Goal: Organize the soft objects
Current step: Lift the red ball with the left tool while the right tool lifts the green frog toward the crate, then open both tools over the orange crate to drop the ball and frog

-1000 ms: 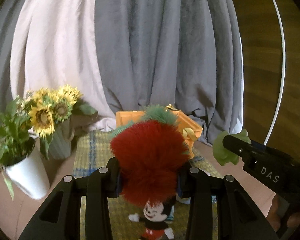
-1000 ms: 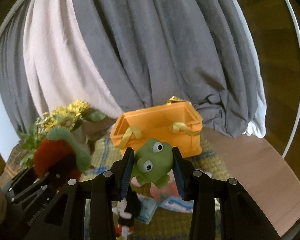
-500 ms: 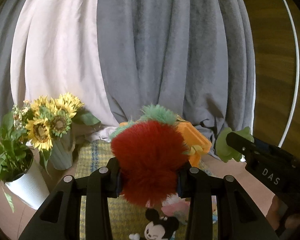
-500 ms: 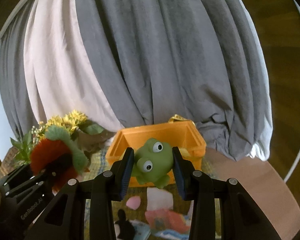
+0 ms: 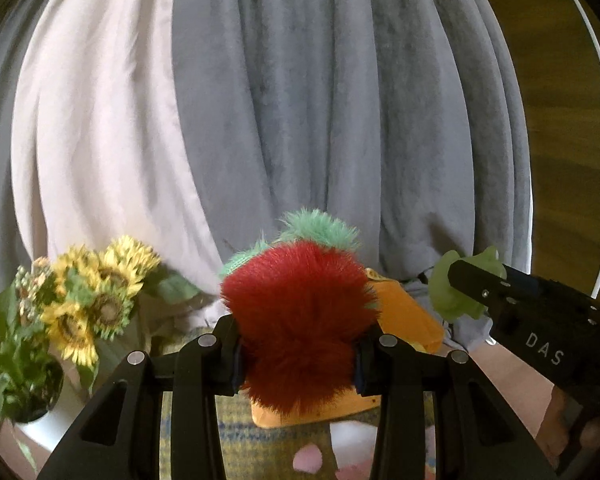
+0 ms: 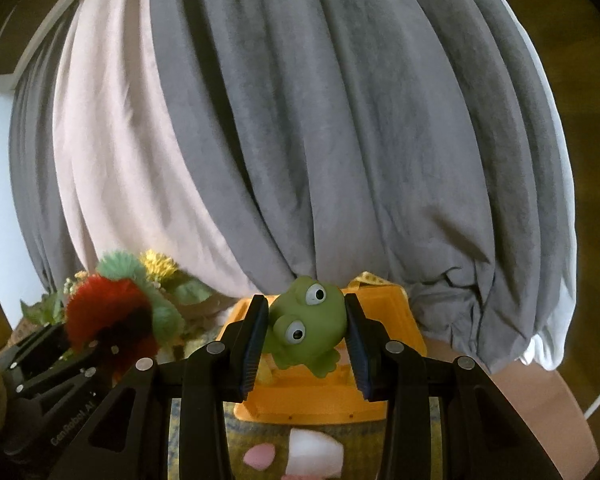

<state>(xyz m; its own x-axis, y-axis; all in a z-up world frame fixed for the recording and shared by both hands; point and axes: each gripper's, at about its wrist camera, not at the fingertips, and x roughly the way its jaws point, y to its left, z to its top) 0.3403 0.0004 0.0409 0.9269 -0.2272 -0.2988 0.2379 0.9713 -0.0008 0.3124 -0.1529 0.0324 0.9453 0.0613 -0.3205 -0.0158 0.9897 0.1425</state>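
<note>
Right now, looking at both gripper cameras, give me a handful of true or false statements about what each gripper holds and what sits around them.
1. The left gripper is shut on a red fuzzy plush. True.
2. The right gripper holds a yellow duck. False: it grips a green frog toy.
3. The orange bin lies beyond the frog. True.
4. The sunflowers stand inside the orange bin. False: they stand apart, left of it.
5. Grey curtains hang behind. True.
</note>
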